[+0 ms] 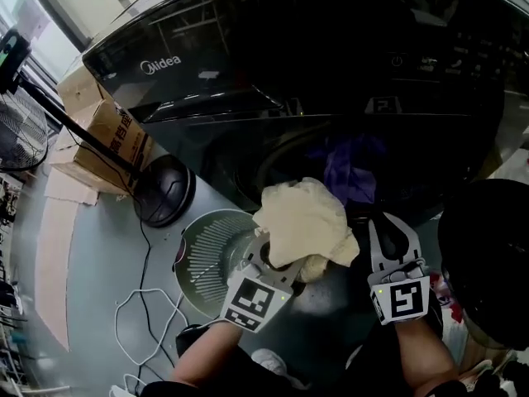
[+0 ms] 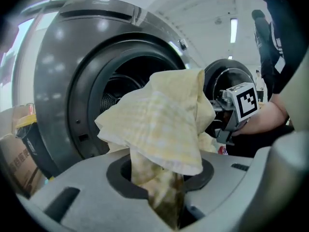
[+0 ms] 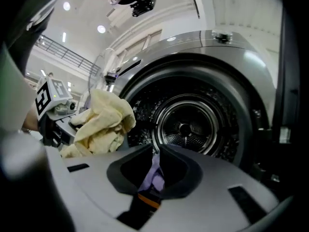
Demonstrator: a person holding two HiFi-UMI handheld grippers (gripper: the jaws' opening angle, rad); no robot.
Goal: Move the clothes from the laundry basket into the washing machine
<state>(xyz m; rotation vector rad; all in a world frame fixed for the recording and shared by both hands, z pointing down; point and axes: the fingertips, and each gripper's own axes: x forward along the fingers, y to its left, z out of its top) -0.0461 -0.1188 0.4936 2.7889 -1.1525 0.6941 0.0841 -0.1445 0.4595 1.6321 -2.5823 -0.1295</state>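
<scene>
The washing machine (image 1: 248, 56) stands with its round front opening facing the person, and the empty metal drum (image 3: 188, 127) is visible through it in the right gripper view. The left tongs (image 1: 277, 259) are closed on a pale yellow cloth (image 1: 306, 222). In the left gripper view the cloth is pinched between the jaws and bunches up above them, covering most of the drum opening. The cloth is held in the air in front of the opening, outside the drum and clear of the floor. The right tongs (image 1: 388, 230) sit just beside the left tongs, on the right in the head view, and point toward the opening. Their jaws are closed on a thin strip of purple cloth (image 3: 153, 178). In the head view the rest of the purple cloth (image 1: 351, 172) lies at the lower edge of the opening, beyond the jaw tips. Whether it rests inside the drum or on the rim cannot be determined. A round white slatted laundry basket (image 1: 207, 255) stands on the floor (image 1: 99, 246) below the left tongs, in front of the machine. A black round stand base (image 1: 165, 190), a cardboard box (image 1: 116, 131) and a loose white cable (image 1: 149, 321) lie to the left of the basket.
</scene>
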